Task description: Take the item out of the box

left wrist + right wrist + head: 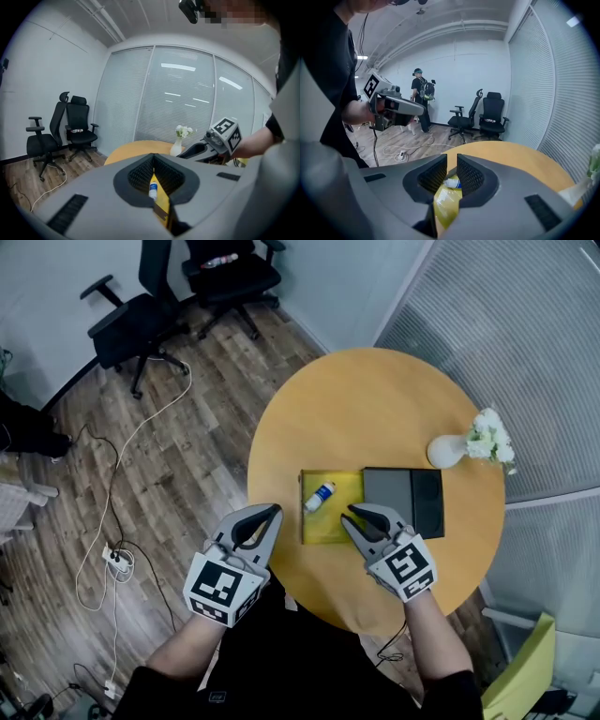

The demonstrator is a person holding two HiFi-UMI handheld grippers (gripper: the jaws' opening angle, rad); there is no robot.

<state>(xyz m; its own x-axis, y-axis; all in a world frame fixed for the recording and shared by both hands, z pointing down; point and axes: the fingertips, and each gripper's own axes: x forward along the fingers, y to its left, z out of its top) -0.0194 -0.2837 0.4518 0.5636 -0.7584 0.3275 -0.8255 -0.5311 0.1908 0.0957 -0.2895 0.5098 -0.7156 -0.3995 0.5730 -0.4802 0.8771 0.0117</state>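
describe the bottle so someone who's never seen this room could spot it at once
On the round yellow table, an open box sits near the person's edge, its dark lid beside it on the right. The bottle lies on its side in the yellow half: small, white with blue, the only thing inside.

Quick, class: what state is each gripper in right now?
Left gripper: closed, holding nothing.
Right gripper: closed, holding nothing.

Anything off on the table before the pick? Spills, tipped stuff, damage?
Nothing stands out. The small bottle lies on its side in the open yellow box, no spill visible; the dark lid lies flat beside it and the vase stands upright on the table.
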